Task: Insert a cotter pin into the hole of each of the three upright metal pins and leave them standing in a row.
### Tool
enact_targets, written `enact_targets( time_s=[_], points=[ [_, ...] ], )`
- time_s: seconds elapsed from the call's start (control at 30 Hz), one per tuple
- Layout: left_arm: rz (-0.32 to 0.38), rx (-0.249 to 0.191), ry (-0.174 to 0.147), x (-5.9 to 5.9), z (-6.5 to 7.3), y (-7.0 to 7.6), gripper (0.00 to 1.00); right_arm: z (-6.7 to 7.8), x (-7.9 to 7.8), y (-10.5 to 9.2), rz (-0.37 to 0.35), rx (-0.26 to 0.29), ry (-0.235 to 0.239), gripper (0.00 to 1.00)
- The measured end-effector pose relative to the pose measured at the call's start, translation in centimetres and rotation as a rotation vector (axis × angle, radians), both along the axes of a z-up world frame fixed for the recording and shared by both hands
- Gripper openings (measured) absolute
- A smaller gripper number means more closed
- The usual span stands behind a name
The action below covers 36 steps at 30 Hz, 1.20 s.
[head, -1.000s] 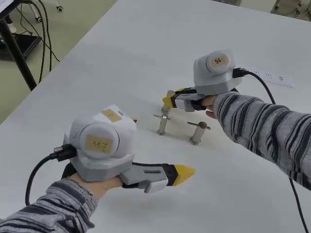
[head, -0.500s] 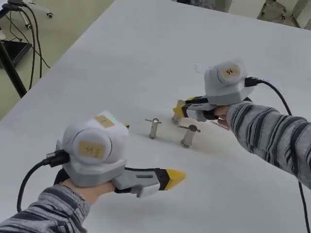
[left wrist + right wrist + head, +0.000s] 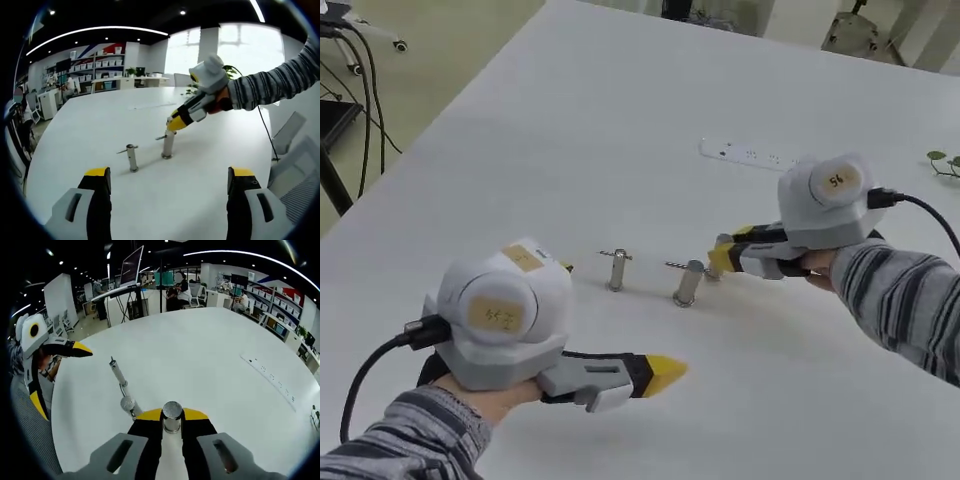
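Two upright metal pins stand on the white table, the left one (image 3: pixel 617 270) and the right one (image 3: pixel 687 283), each with a cotter pin through its top. My right gripper (image 3: pixel 721 259) is shut on a third metal pin (image 3: pixel 723 243), held upright just right of them. In the right gripper view that third pin (image 3: pixel 172 416) sits between the closed jaws, with the other two pins (image 3: pixel 127 404) (image 3: pixel 116 369) beyond. My left gripper (image 3: pixel 665 372) hovers open near the front; in its own view the left gripper (image 3: pixel 170 172) faces both pins (image 3: pixel 132 157) (image 3: pixel 168 144) and the right gripper (image 3: pixel 176 122).
A white power strip (image 3: pixel 750 155) lies on the table (image 3: pixel 580 120) behind the pins. A small plant (image 3: pixel 945 165) is at the far right edge. Cables trail from both grippers. Desks, shelves and people fill the room beyond.
The right gripper has carried the third pin rightwards, from behind the left pin to just right of the right pin. The left gripper has stayed open and near the front.
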State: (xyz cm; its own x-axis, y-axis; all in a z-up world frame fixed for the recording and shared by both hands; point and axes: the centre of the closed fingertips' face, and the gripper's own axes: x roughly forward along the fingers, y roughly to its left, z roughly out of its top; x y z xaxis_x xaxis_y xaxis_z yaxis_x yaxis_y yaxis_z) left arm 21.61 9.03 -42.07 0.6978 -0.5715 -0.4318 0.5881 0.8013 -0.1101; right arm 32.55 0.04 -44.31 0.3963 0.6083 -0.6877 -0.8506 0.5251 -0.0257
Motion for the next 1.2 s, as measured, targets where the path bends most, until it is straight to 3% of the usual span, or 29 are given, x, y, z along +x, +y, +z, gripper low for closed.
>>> enact_targets(
  time_s=[0.17, 0.23, 0.3, 0.73, 1.2],
  points=[
    [-0.005, 0.002, -0.002, -0.1, 0.0, -0.1, 0.96, 0.0, -1.5, -0.9, 0.000, -0.005, 0.000, 0.08],
    [-0.006, -0.001, -0.003, 0.0, 0.0, -0.1, 0.96, 0.0, -1.1, -1.6, 0.003, -0.008, 0.001, 0.08],
    [-0.006, -0.002, -0.007, 0.0, 0.1, -0.1, 0.96, 0.0, -1.8, -1.5, 0.011, -0.010, -0.001, 0.08],
    [-0.005, -0.006, -0.020, 0.1, 0.3, -0.2, 0.96, -0.3, -5.8, 0.4, 0.062, 0.006, 0.015, 0.08],
    [0.006, -0.002, -0.021, 0.2, 0.4, 0.1, 0.96, -1.0, -7.7, 2.5, 0.117, 0.015, 0.028, 0.08]
  ],
)
